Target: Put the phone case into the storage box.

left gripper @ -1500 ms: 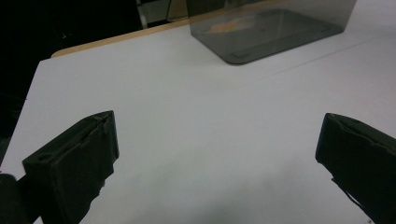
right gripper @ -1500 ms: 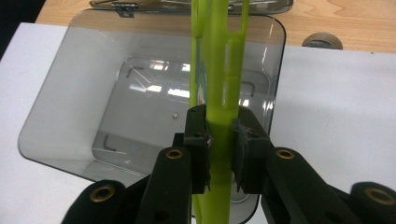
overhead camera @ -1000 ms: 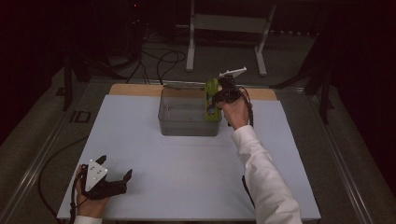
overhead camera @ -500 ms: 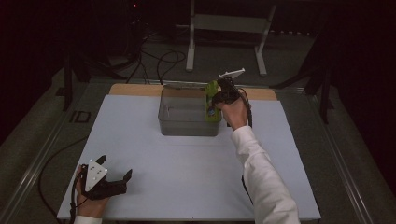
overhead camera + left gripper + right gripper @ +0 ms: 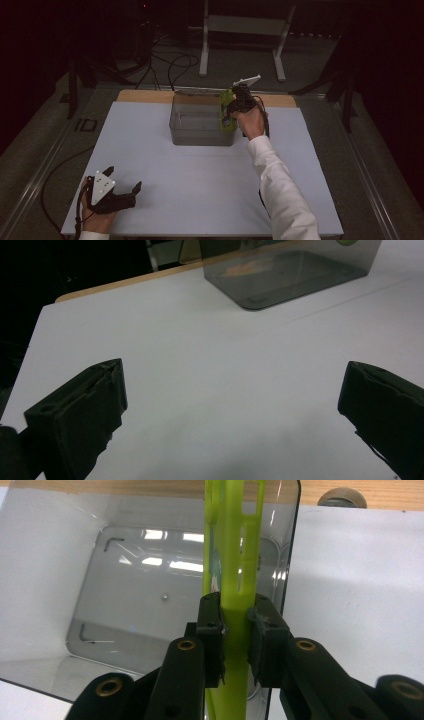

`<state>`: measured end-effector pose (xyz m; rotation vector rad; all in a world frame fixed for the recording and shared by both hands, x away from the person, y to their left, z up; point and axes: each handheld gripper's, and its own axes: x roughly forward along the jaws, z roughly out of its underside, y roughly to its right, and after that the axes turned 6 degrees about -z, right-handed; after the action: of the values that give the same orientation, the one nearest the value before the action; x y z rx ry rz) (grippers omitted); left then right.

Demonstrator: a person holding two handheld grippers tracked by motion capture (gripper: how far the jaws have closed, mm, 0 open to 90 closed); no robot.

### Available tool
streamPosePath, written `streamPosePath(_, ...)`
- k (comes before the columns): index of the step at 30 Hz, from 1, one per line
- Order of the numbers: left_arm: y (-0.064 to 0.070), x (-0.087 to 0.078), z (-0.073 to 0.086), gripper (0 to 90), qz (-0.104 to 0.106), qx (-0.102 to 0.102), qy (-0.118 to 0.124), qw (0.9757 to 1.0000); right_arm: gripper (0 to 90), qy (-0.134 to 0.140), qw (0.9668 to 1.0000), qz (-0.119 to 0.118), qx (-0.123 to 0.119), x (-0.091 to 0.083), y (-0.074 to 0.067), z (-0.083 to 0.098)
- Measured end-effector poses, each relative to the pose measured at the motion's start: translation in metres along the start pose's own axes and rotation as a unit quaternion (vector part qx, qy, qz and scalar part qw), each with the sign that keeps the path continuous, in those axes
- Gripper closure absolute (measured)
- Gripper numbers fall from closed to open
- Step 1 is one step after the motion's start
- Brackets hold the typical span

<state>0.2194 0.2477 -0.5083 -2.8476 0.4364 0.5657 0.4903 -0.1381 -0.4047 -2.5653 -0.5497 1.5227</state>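
- The right gripper [image 5: 235, 630] has its jaws clamped on a thin lime-green plastic piece [image 5: 235, 555]; both black pads press flat against its two faces, with the piece standing on edge between them.
- In the right gripper view the green piece runs straight up from the jaws and has slots cut through its upper part.
- The piece hangs inside a clear grey plastic bin [image 5: 60, 545], close against the bin's right wall; whether it touches that wall or the bin floor cannot be told.
- In the high view the right gripper [image 5: 235, 102] sits over the right end of the bin [image 5: 200, 135], held by a hand in a white sleeve [image 5: 275, 185], and the green piece [image 5: 227, 107] shows at that end.
- The left gripper [image 5: 125, 195] rests low at the near left corner of the table [image 5: 200, 200], well apart from the bin.
- Its jaws stand wide apart in the left gripper view, and the left gripper [image 5: 235, 405] has nothing but bare white table between them.
- The bin stands toward the far edge of the table, just before a wooden strip [image 5: 145, 96] along that edge.
- The rest of the bin's floor is bare, with room to the left of the green piece.
- Wide open table lies between the bin and the near edge, and on both sides of the bin.
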Motion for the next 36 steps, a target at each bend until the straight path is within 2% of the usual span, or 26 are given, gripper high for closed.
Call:
streamPosePath(18, 0.000, 0.000, 0.000, 0.0, 0.000, 0.000, 0.000, 1.0000, 77.6, -0.018, 0.9996, 0.021, -0.010, 0.010, -0.002, 0.002)
streamPosePath(36, -0.001, 0.000, 0.000, 0.0, 0.000, 0.000, 0.001, 1.0000, 77.4, -0.026, 0.9993, 0.026, 0.006, 0.019, -0.001, 0.001)
